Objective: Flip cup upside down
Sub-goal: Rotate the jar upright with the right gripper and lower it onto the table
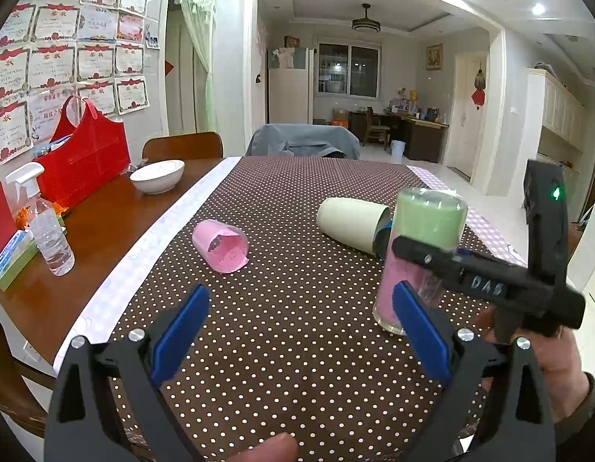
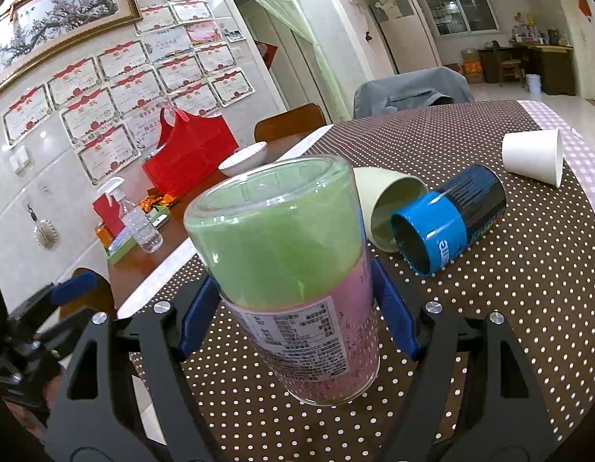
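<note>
Surface: dining table (image 1: 86, 231), brown wood, bare along its left part; the rest is covered by a brown cloth (image 1: 289, 231) with white dots, edged by a pale strip on the left and a pink checked strip at far right.

Task item: glass cup (image 2: 293, 269), green upper half, pink lower half, printed label on its side. It fills the centre of the right wrist view, slightly tilted, its base at or just above the cloth; contact cannot be judged. In the left wrist view it sits at right of centre.

Right gripper (image 2: 297, 313): blue pads close against both sides of the cup, clamped on it.

Left gripper (image 1: 297, 331): lower part of the left wrist view, jaws spread wide, nothing between them, over the dotted cloth.

Other items on the cloth, all lying on their sides: pink cup (image 1: 220, 246), centre left; cream cup (image 1: 351, 223), centre; blue can (image 2: 451, 219), touching the cream cup's mouth; white paper cup (image 2: 532, 156), upper right of the right wrist view.

On bare wood: white bowl (image 1: 157, 175), red bag (image 1: 84, 154), spray bottle (image 1: 43, 223).

Room: wall of certificates (image 1: 66, 54) at upper left, green curtain (image 1: 197, 19) in a doorway, chair draped in grey cloth (image 1: 303, 140) behind the table, a window (image 1: 349, 69) and a desk (image 1: 413, 131) in the far room.
</note>
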Available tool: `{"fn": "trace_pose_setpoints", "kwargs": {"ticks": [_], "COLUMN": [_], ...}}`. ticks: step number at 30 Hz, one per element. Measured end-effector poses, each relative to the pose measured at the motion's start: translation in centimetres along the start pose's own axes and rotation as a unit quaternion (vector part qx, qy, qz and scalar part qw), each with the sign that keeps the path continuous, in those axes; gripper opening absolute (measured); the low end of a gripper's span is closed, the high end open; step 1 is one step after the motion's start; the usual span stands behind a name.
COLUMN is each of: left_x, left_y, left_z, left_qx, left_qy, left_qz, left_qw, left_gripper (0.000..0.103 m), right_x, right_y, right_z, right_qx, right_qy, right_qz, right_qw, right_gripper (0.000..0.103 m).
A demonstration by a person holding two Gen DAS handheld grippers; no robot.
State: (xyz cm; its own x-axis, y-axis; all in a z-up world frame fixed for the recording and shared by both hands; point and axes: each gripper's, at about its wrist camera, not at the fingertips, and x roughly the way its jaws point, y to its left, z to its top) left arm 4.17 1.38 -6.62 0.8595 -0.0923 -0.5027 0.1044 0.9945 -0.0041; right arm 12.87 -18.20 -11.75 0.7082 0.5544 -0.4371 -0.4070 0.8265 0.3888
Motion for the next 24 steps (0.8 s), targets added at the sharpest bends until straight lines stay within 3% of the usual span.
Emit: {"fn": "trace_pose_setpoints", "kwargs": {"ticks": [6, 10, 24], "left_x": [-0.2, -0.5, -2.5], "left_y": [0.0, -0.1, -0.7], "left_z": [0.1, 0.4, 1.0], "left_qx": [0.001, 0.002, 0.003], "left_qy": [-0.002, -0.006, -0.030], "left_qz": [0.002, 0.001, 0.009], "left_qw": [1.0000, 1.0000, 0.9995], "left_gripper": [0.095, 0.095, 0.095], "right_x": [0.3, -0.3, -3.1], "right_y": [0.3, 0.3, 1.4], "right_z": [-1.1, -1.3, 0.0], "right_qx": [-0.008, -0.004, -0.003], "right_qy": [0.011, 0.008, -0.020], "right_qz": [-0.018, -0.020, -0.057], "right_qw": [1.000, 1.000, 0.998], "right_gripper": [0.076, 0.095, 0.097]}}
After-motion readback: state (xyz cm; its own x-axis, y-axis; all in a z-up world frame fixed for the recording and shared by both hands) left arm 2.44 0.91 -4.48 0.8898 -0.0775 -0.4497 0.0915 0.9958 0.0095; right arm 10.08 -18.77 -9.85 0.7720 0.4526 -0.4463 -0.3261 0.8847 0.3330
